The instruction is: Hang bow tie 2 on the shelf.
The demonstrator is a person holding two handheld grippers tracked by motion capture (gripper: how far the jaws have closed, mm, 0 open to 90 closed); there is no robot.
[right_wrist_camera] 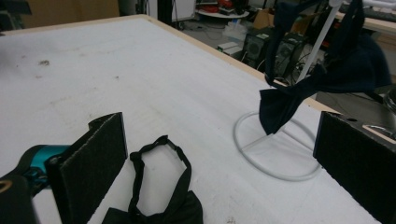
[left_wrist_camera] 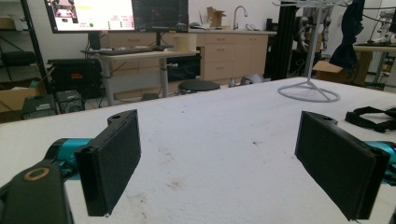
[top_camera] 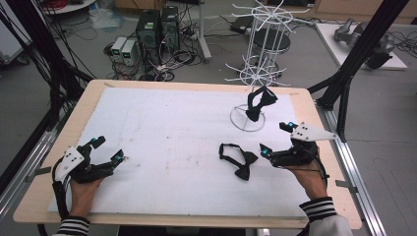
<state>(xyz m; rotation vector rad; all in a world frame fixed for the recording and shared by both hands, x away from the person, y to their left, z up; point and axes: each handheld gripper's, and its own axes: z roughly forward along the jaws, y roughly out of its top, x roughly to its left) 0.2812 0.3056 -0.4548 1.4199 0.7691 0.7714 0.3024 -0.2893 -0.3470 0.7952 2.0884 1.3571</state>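
from the high view, the right claw (top_camera: 273,138) sits released just right of a bow tie (top_camera: 239,160) lying flat on the white mat (top_camera: 167,132); a second tie (top_camera: 259,103) hangs on the wire rack (top_camera: 255,69) beyond. the left claw (top_camera: 109,149) rests well apart, also released. the left gripper view shows its jaws wide over bare mat, the rack ahead to the right. in the right gripper view the flat tie lies between the spread jaws, nothing grasped. likely step: picking it up for hanging; next, the claw must close on the strap.
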